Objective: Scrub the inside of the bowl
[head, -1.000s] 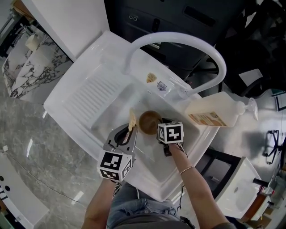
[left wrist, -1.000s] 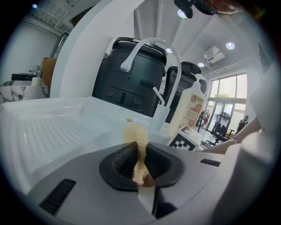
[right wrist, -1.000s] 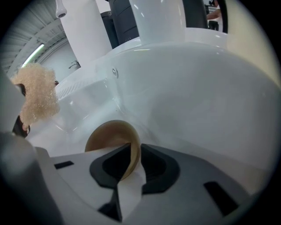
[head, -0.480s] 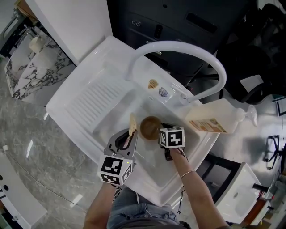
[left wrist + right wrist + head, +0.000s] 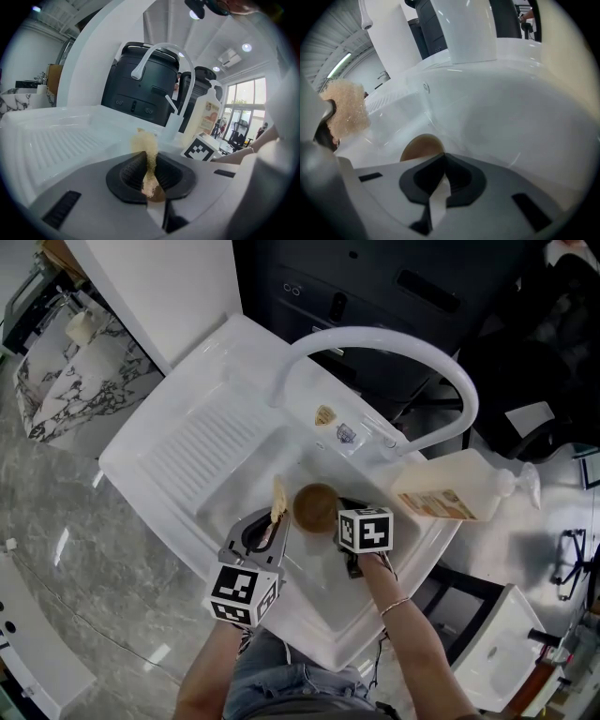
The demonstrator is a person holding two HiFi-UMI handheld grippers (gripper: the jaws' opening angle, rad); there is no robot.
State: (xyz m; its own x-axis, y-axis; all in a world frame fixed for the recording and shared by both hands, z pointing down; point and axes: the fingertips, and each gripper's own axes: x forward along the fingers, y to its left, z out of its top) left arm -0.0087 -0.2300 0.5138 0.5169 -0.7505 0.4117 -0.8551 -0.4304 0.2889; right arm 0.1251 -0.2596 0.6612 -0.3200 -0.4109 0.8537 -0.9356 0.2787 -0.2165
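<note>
Brown and round, the small bowl lies in the head view inside the white moulded sink. It is directly ahead of the right gripper and touches that gripper's tips. The left gripper is just beside the bowl on its left, apart from it. It is clamped on a coarse tan sponge, which sticks out past its tips next to the bowl's rim. Both arms reach in from the bottom edge. The left forearm points straight ahead, and the right forearm slants in from the right with a thin bracelet at the wrist. Beyond the right gripper a white arched tap spans the basin. A cream soap bottle is on the sink's ledge to that gripper's right.

In the left gripper view the dark pads are closed on the sponge. A thin strip of it is pinched between them and its frayed top rises above. The right gripper's marker cube shows ahead to the right, with the soap bottle upright behind it.

In the right gripper view the jaws are together and seem to pinch the bowl's rim at their tips. The bowl is tilted on edge, a tan disc rising just beyond the jaws. The sponge hangs to the left, higher than the bowl and not touching it. The sink's wall curves behind.
</note>
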